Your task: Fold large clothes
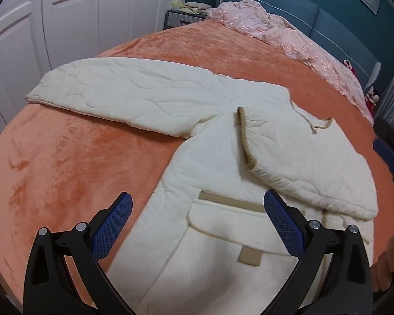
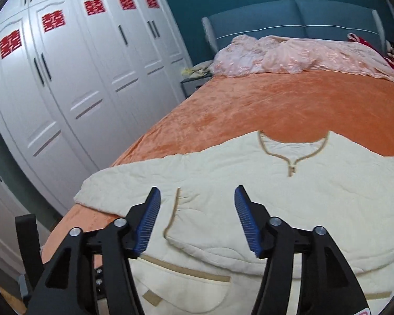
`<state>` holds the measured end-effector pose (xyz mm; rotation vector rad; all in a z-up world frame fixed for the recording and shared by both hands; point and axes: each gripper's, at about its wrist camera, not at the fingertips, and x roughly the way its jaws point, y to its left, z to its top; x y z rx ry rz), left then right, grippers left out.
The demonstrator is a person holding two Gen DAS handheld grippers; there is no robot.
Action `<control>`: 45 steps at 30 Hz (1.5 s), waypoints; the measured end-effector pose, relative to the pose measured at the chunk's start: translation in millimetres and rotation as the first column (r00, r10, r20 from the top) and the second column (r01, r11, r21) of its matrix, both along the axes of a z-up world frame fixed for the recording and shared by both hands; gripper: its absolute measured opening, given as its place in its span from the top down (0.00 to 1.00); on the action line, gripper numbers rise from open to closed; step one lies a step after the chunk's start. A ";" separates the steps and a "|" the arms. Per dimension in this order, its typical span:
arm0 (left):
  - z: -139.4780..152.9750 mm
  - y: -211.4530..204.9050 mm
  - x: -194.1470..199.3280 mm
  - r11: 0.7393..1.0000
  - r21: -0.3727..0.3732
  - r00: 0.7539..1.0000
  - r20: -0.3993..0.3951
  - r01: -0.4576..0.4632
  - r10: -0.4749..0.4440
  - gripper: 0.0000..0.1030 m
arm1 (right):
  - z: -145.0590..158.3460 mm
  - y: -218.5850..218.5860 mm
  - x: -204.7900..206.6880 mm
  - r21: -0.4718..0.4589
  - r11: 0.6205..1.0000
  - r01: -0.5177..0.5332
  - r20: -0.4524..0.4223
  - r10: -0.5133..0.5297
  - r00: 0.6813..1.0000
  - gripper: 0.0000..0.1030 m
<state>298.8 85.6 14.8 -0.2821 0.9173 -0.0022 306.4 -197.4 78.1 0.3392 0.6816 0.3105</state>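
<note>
A cream quilted jacket [image 1: 218, 157] lies front up on the orange bedspread [image 1: 65, 157]. One sleeve [image 1: 118, 94] stretches out flat to the left. The other sleeve [image 1: 302, 162] is folded across the chest, its tan cuff [image 1: 243, 141] near the middle. My left gripper [image 1: 198, 197] hovers open over the tan-trimmed pocket [image 1: 223, 231], nothing between its blue pads. In the right wrist view the jacket [image 2: 302, 197] shows its tan neckline [image 2: 293, 157]. My right gripper [image 2: 198, 191] is open above the folded sleeve's cuff [image 2: 172, 215], holding nothing.
A crumpled pink quilt [image 2: 289, 55] lies along the blue headboard [image 2: 289, 15]. White wardrobe doors [image 2: 78, 78] with red paper cuttings run close along the bed's left side. A nightstand [image 1: 181, 18] stands in the far corner.
</note>
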 end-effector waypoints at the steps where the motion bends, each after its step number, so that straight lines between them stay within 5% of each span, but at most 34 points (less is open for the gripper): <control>1: -3.3 -4.6 7.3 0.999 -0.033 1.000 -0.009 0.007 -0.007 0.05 | -8.8 -14.4 -2.3 0.006 0.999 0.040 -0.028 -0.040 0.999 0.42; 7: -33.9 -33.6 56.1 0.955 -0.296 0.995 -0.096 -0.005 -0.024 0.05 | -76.0 -149.0 -43.2 0.033 0.933 0.359 -0.236 -0.342 0.910 0.40; 11: -45.9 -48.9 74.4 0.940 -0.340 0.992 -0.123 -0.028 -0.015 0.12 | -102.5 -201.0 -52.0 0.142 0.863 0.485 -0.318 -0.425 0.848 0.40; 16: -41.3 -57.2 88.0 0.968 -0.248 0.993 -0.120 -0.023 -0.007 0.83 | -124.1 -230.5 -39.8 0.264 0.783 0.563 -0.377 -0.453 0.808 0.43; 18: -33.9 -52.0 90.4 0.969 -0.248 0.996 -0.091 -0.012 -0.011 0.90 | -129.8 -236.3 -30.3 0.289 0.761 0.580 -0.391 -0.460 0.798 0.60; 20: -21.3 -46.8 91.3 0.974 -0.226 0.999 -0.047 0.002 -0.012 0.92 | -130.2 -241.0 -19.1 0.328 0.752 0.572 -0.399 -0.439 0.805 0.90; 22: -6.9 -43.2 90.0 0.981 -0.195 1.000 0.005 0.012 -0.011 0.93 | -113.4 -236.5 -15.2 0.356 0.764 0.538 -0.350 -0.425 0.835 0.92; 26: 4.2 -38.7 83.4 0.994 -0.110 0.998 0.061 0.010 -0.003 0.93 | -60.1 -205.9 -20.8 0.248 0.864 0.439 -0.150 -0.413 0.898 0.93; 29: -26.6 -39.3 86.4 0.997 -0.072 1.000 -0.014 0.007 -0.008 0.93 | -81.5 -189.8 -8.3 0.049 0.901 0.431 -0.197 -0.415 0.888 0.94; 32: -49.7 -47.5 81.0 1.000 -0.010 0.999 -0.032 0.024 -0.024 0.93 | -115.1 -183.5 -3.2 -0.060 0.902 0.427 -0.269 -0.426 0.864 0.94; 37: -58.1 -53.6 78.2 0.998 0.047 0.999 -0.014 0.033 -0.032 0.91 | -132.1 -178.9 -0.2 -0.143 0.899 0.414 -0.269 -0.438 0.858 0.93; 41: -59.6 -61.3 73.9 0.993 0.110 0.999 0.007 0.035 -0.036 0.91 | -131.6 -177.5 -2.7 -0.163 0.892 0.420 -0.261 -0.450 0.854 0.93; 44: -50.2 -61.7 71.0 0.989 0.140 0.999 0.004 0.038 -0.039 0.87 | -111.7 -178.3 -15.6 -0.178 0.873 0.454 -0.264 -0.487 0.833 0.83; 45: -42.9 -61.1 67.7 0.985 0.171 0.999 0.002 0.033 -0.034 0.78 | -100.1 -177.1 -25.4 -0.186 0.861 0.473 -0.245 -0.506 0.827 0.81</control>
